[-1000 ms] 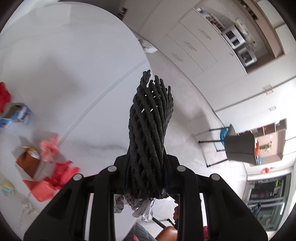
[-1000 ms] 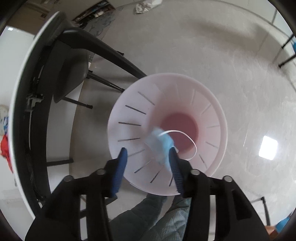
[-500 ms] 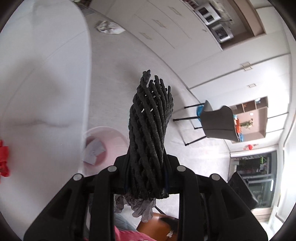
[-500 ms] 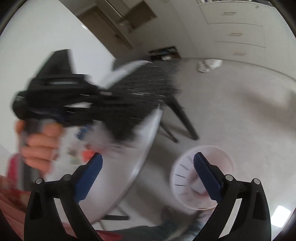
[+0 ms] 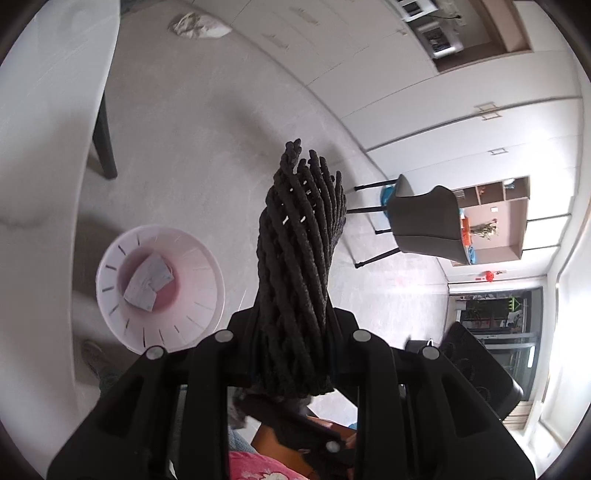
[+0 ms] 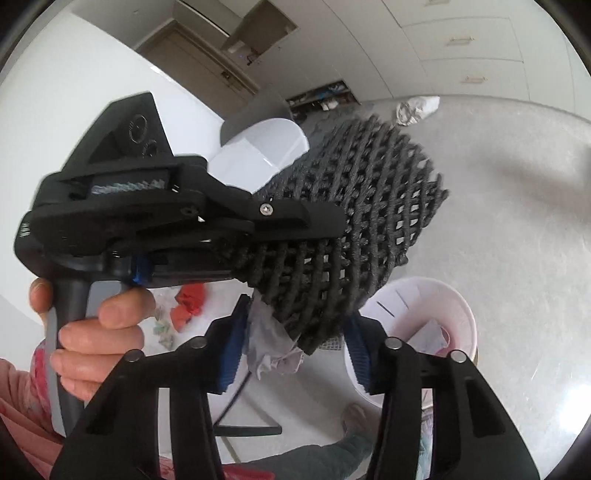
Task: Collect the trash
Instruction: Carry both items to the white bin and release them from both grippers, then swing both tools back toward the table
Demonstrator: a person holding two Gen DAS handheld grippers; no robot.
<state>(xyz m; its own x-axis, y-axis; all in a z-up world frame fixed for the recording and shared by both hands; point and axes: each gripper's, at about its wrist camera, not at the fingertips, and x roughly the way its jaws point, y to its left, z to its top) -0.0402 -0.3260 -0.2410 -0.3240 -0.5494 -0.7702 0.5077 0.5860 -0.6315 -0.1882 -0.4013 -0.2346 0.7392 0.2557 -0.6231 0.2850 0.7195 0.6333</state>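
Observation:
My left gripper (image 5: 297,326) is shut on a rolled black woven mat (image 5: 301,258) that sticks out ahead of it. From the right wrist view, a hand (image 6: 99,325) holds that left gripper (image 6: 328,227), and the mat (image 6: 354,229) hangs over the floor. A crumpled grey-white tissue (image 6: 271,349) dangles under the mat. My right gripper (image 6: 293,354) is closing, with the tissue and the mat's lower edge between its blue pads (image 6: 231,354); only the left pad touches the tissue. Below stands a pink bin (image 5: 201,280) with a pale blue mask (image 5: 149,280) lying in it.
The white table (image 5: 40,155) runs along the left, with red and green scraps (image 6: 190,299) on it. The pink bin (image 6: 456,306) stands on the floor beside the table. A crumpled paper (image 5: 195,27) lies far off on the floor. A grey chair (image 5: 428,225) stands at the right.
The right gripper let the blue mask fall into the bin, rose, opened wide and has narrowed around the tissue. The left gripper swung the mat from over the table to above the bin.

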